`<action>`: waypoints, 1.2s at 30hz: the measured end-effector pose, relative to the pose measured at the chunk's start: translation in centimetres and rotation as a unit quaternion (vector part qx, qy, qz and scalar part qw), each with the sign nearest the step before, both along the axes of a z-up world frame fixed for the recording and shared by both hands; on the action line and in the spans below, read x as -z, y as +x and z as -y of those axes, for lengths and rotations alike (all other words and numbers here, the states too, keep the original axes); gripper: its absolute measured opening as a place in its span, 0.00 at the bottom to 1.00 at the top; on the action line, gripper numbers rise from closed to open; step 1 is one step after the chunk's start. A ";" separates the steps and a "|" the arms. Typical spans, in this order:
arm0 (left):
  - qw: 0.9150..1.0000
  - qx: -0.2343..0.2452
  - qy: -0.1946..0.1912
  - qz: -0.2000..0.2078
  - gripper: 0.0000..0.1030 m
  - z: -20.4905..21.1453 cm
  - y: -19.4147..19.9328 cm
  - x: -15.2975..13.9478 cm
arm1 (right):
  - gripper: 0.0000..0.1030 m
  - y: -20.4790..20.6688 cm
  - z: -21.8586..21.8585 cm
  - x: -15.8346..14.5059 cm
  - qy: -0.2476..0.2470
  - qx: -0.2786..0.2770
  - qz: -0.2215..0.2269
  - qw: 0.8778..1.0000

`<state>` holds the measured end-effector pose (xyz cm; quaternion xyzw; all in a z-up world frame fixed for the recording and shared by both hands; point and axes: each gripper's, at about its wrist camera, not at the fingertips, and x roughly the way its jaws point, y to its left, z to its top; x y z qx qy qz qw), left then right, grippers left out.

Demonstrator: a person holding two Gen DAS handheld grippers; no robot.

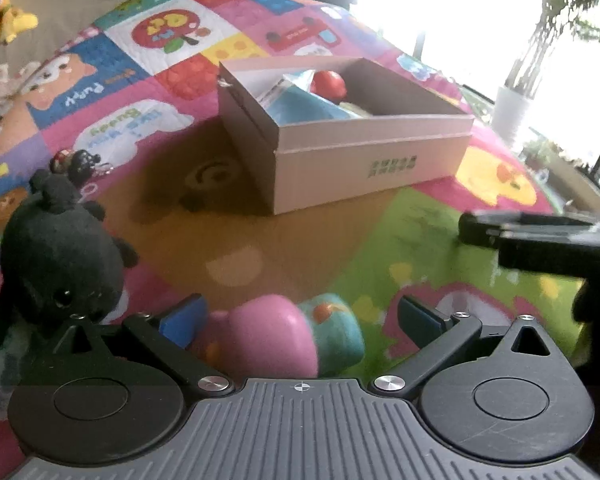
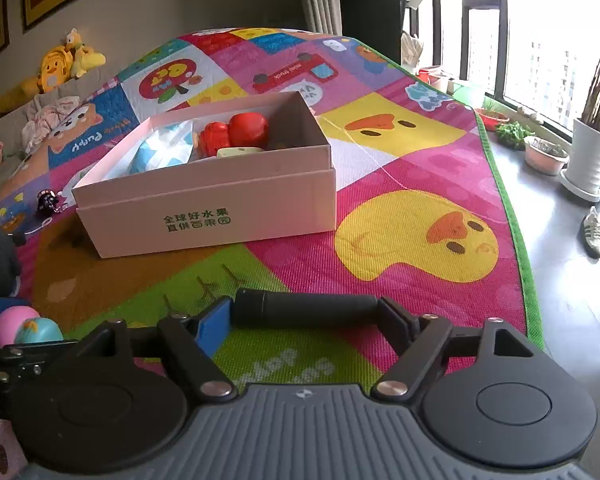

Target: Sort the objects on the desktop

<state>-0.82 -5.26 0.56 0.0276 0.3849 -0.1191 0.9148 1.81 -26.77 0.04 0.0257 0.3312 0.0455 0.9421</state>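
I reckon I'm partway through the sort. The pale pink cardboard box (image 2: 204, 196) on the colourful quilted play mat (image 2: 412, 160) already holds a red rounded toy (image 2: 249, 129), a blue-and-white packet (image 2: 162, 151) and a small cream piece (image 2: 236, 153), so several items look put away.

My right tongs (image 2: 306, 312) are clenched across a black matte cylinder (image 2: 306, 311), gripped end to end between the blue pads, low over the green patch just in front of the box's printed side. That one still has to go in.

My left tongs (image 1: 298, 320) are spread wide around a pink and teal squishy toy (image 1: 284, 336), which sits between the fingers ungripped.

Still loose on the mat: the black plush toy (image 1: 56, 264) toward its left edge, and the small dark keychain figure (image 2: 47, 200) just off the box's left corner.
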 end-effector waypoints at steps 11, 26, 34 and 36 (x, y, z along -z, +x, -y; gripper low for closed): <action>1.000 -0.014 -0.003 0.002 1.00 -0.8 -2.2 -0.2 | 0.92 0.3 -0.2 0.1 -0.002 0.004 -0.010 1.000; 0.999 -0.023 -0.012 0.040 0.76 -1.6 -2.4 -0.1 | 0.98 1.8 -0.9 0.1 -0.021 -0.001 -0.037 0.999; 0.999 -0.021 -0.014 0.046 0.75 -2.4 -3.4 0.0 | 0.73 3.6 -1.3 -0.4 -0.036 0.003 -0.035 0.999; 0.998 -0.025 -0.017 0.046 0.75 -2.8 -3.4 0.0 | 0.73 3.2 -1.4 -0.5 -0.037 -0.014 -0.038 0.999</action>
